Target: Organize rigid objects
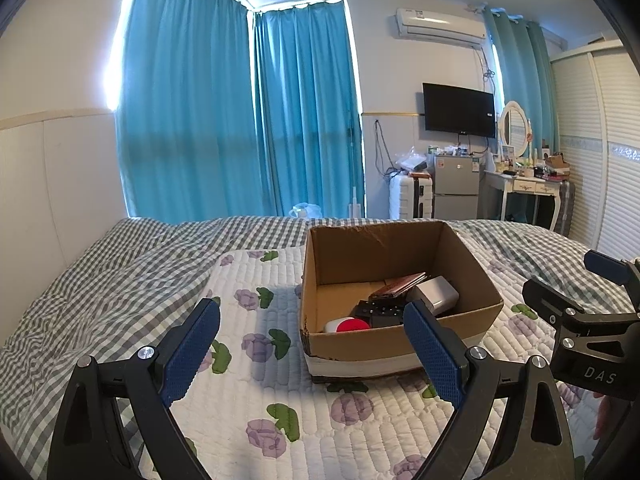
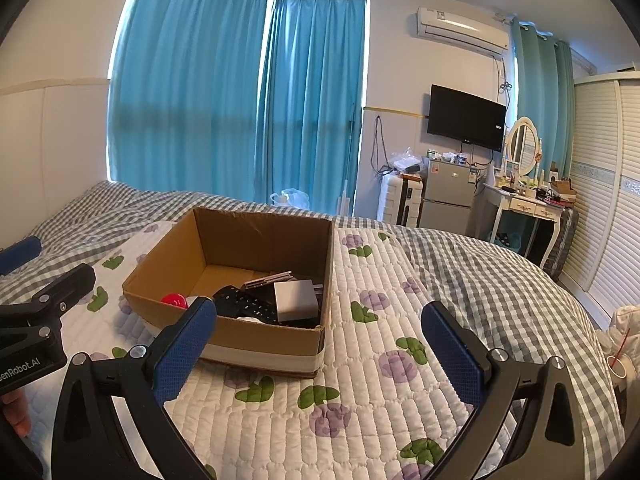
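Observation:
An open cardboard box (image 1: 460,322) stands on the quilted floral bedspread; it also shows in the right wrist view (image 2: 168,256). Inside lie a red-and-white round item (image 1: 347,325), a black remote (image 1: 380,312), a grey block (image 1: 438,295) and a dark flat case (image 1: 398,286). My left gripper (image 1: 312,320) is open and empty, just in front of the box's near left side. My right gripper (image 2: 320,320) is open and empty, in front of the box's near right corner. Each gripper shows at the edge of the other's view.
The floral quilt (image 2: 360,380) lies over a grey checked cover (image 1: 100,280). Beyond the bed are blue curtains, a white suitcase (image 1: 410,198), a small fridge (image 1: 456,184), a wall television and a dressing table (image 1: 528,188). Louvred wardrobe doors stand at the right.

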